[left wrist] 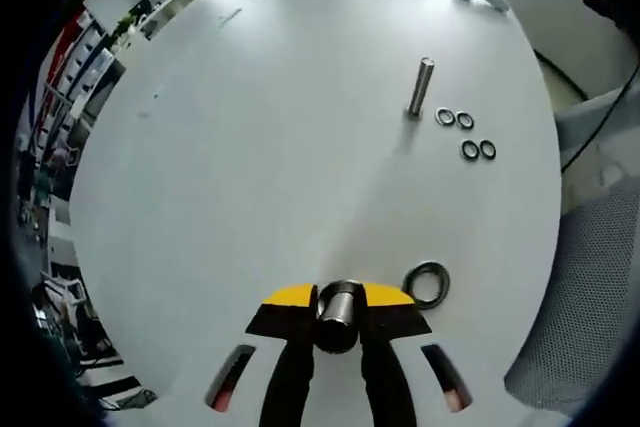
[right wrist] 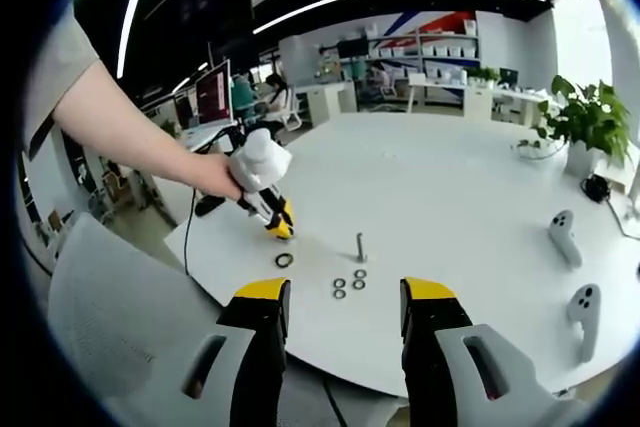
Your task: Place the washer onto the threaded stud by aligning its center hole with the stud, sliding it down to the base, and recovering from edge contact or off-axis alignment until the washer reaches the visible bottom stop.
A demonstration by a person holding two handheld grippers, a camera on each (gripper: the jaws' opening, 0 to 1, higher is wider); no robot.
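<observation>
Left gripper (left wrist: 338, 332), bottom centre, is clamped on a short metal cylinder (left wrist: 339, 313) with the large washer (left wrist: 427, 284) just right, the threaded stud (left wrist: 420, 87) upright at upper right, while the right gripper (right wrist: 343, 309) gapes wide, holding nothing.

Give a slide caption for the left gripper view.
Left gripper shut on stud, large washer beside it.

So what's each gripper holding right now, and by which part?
The left gripper is shut on a metal cylinder, clamped across its sides, end facing the camera. The right gripper is open, holding nothing.
</observation>
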